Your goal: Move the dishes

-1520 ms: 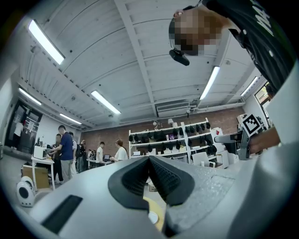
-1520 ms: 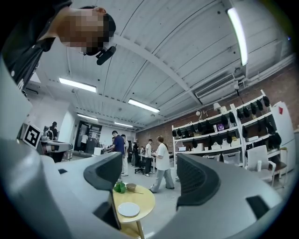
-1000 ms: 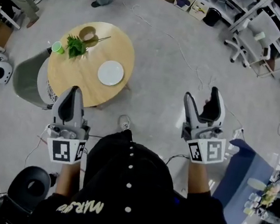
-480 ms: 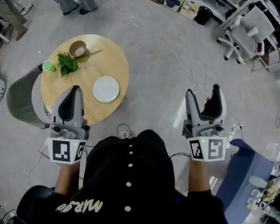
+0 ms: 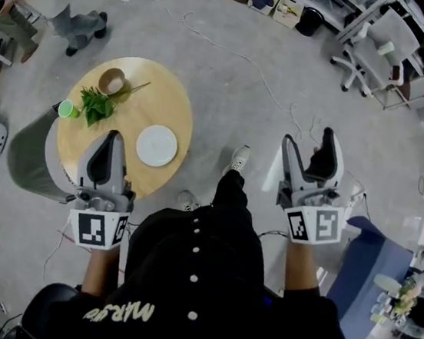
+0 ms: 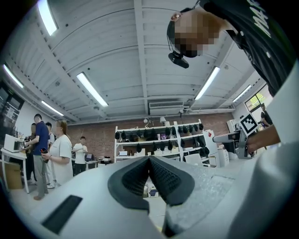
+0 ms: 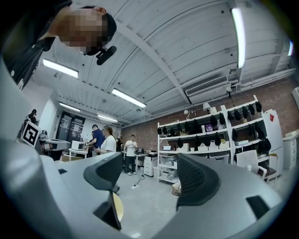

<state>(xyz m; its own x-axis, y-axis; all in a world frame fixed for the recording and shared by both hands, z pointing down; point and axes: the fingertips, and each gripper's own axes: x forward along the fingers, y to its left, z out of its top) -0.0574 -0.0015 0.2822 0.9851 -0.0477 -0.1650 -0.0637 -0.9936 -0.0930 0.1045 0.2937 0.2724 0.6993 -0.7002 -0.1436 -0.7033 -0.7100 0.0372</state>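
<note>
1. The left tongs (image 5: 111, 138) have their jaws pressed together on nothing. The right tongs (image 5: 308, 143) stand wide apart and empty. Both are held out level above the floor, and neither is over the dishes.
2. The dishes sit on the round wooden desk (image 5: 171, 94) at the left centre of the head view. A white plate (image 5: 157, 145) lies toward the desk's lower right, with a wooden bowl (image 5: 112, 80) at its upper left.
3. I think the plate is the main risk. It looks thin, smooth and flat on the wood, so a jaw pushing at its rim could slide it off the edge just beside it.
4. The leafy greens (image 5: 94, 103) touch the bowl, and a green cup (image 5: 66, 108) stands just beside them. Lifting the bowl carelessly could drag or tip them.
5. The left tongs have to open before they can grip anything.
</note>
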